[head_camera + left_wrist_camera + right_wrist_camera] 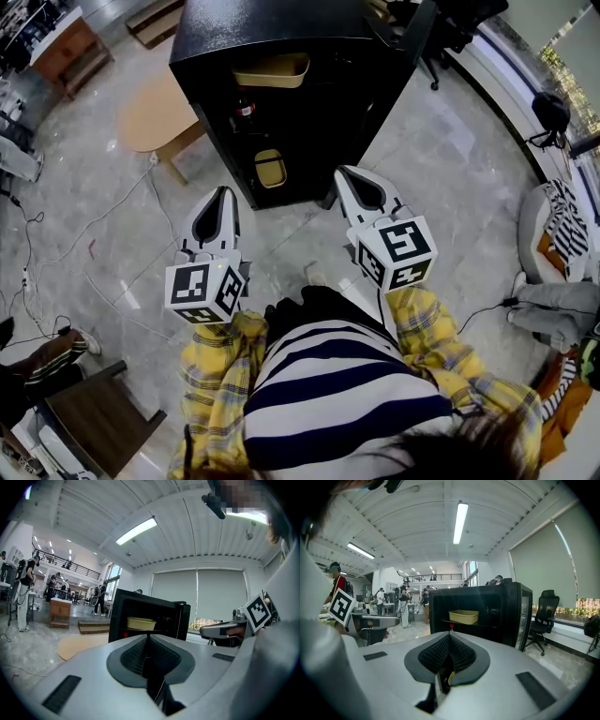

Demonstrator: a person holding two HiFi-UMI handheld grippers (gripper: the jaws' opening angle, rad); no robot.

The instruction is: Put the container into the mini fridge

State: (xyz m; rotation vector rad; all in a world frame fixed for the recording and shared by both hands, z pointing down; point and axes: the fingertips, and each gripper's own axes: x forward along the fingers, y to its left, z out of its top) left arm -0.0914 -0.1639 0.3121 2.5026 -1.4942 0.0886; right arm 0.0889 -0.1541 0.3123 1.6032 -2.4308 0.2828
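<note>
The black mini fridge (281, 94) stands open on the floor ahead of me. A pale yellow container (272, 69) rests on its upper shelf, also shown in the left gripper view (140, 623) and the right gripper view (463, 616). A second yellow container (270, 169) sits lower inside, below a red-capped bottle (244, 110). My left gripper (226, 192) and right gripper (345, 173) hover side by side just short of the fridge front. Both are shut with nothing held; their jaws meet at the tips (148, 637) (449, 634).
A round wooden table (155, 117) stands left of the fridge. The fridge door (526, 616) hangs open on the right. Cables (56, 253) trail over the marble floor at left, a dark stool (98, 422) sits near my left side, and an office chair (544, 609) stands right.
</note>
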